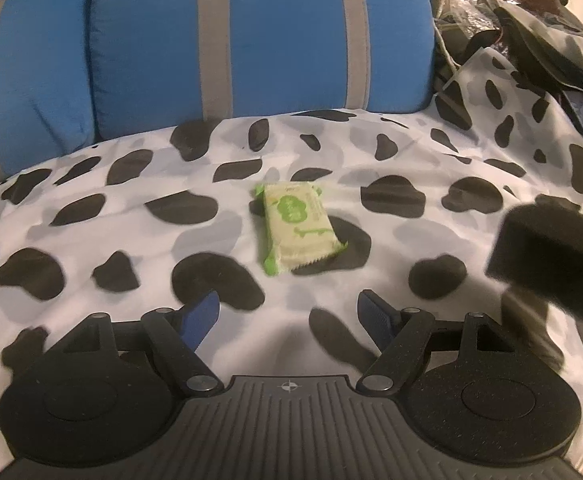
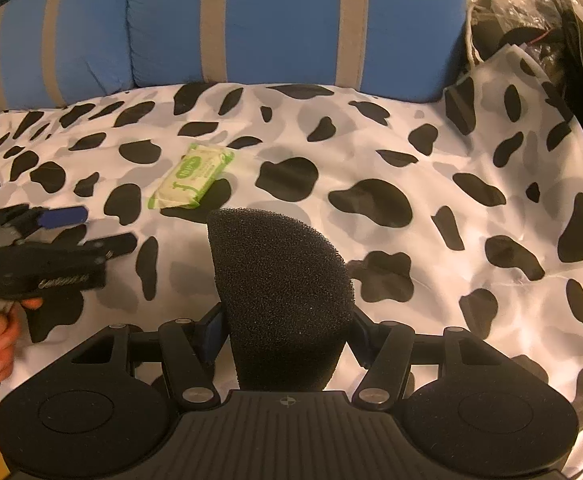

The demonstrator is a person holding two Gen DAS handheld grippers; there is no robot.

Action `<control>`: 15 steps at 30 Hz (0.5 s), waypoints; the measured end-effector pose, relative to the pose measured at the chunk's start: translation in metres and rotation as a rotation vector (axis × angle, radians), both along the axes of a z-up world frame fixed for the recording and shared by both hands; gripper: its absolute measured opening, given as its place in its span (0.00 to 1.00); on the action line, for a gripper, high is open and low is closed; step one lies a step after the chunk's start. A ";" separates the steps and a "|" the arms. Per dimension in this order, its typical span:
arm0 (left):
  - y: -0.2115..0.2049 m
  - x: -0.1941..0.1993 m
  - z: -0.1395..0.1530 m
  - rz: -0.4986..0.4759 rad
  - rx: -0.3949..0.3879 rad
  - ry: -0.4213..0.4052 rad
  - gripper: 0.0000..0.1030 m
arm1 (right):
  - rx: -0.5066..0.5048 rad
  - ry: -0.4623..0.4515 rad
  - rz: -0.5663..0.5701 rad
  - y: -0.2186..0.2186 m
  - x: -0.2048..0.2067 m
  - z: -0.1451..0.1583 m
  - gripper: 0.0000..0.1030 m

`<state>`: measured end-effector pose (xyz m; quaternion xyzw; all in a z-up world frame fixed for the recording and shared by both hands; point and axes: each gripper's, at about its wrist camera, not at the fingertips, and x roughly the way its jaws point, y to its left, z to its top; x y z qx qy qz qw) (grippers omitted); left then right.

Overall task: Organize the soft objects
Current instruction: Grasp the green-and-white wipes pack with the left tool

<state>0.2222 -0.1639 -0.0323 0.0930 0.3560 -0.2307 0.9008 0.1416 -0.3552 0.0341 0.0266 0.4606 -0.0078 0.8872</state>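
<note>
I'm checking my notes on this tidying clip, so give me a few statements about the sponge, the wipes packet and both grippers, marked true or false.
1. The right gripper is shut on the black foam sponge. True.
2. The left gripper holds the green-and-cream wipes packet. False: it is open and empty, short of the packet.
3. The packet lies on the cow-print sheet. True.
4. The striped pillows are red. False: blue with grey stripes.

black foam block, green-and-cream wipes packet, black-spotted white sheet, blue grey-striped cushions
</note>
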 end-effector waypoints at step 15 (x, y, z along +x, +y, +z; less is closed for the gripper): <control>-0.057 0.071 -0.024 0.104 0.053 0.012 0.77 | 0.008 0.019 0.019 -0.001 0.010 0.001 0.62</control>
